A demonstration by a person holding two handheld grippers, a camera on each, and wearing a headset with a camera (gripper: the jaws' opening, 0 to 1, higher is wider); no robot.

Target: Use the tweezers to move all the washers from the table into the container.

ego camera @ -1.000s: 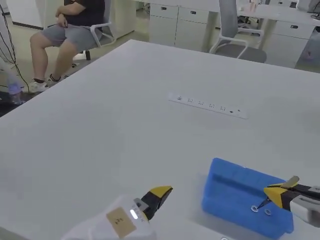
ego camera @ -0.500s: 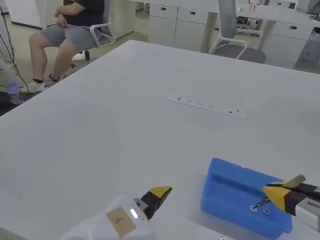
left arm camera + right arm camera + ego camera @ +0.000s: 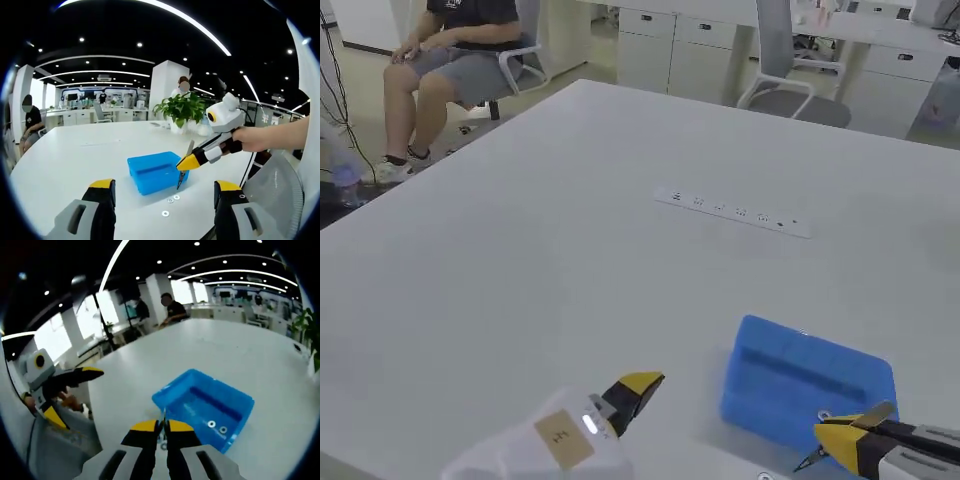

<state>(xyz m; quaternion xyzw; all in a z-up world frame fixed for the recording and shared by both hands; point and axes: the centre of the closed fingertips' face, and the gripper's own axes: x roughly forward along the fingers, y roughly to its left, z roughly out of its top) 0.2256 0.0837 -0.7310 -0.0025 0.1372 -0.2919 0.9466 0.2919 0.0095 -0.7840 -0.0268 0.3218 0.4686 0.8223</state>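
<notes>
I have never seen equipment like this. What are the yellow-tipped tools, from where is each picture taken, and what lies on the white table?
There is no robot here. A person holds a gripper with two jaws in each hand and wears a camera on the head. The head view looks down at the white table. Each round picture comes from a camera that rides on one gripper. The left gripper has its jaws open and holds nothing. The right gripper has its jaws shut on thin tweezers, close to the blue container. Two washers lie inside it, and a few more washers lie on the table near it. A power strip lies farther away.
</notes>
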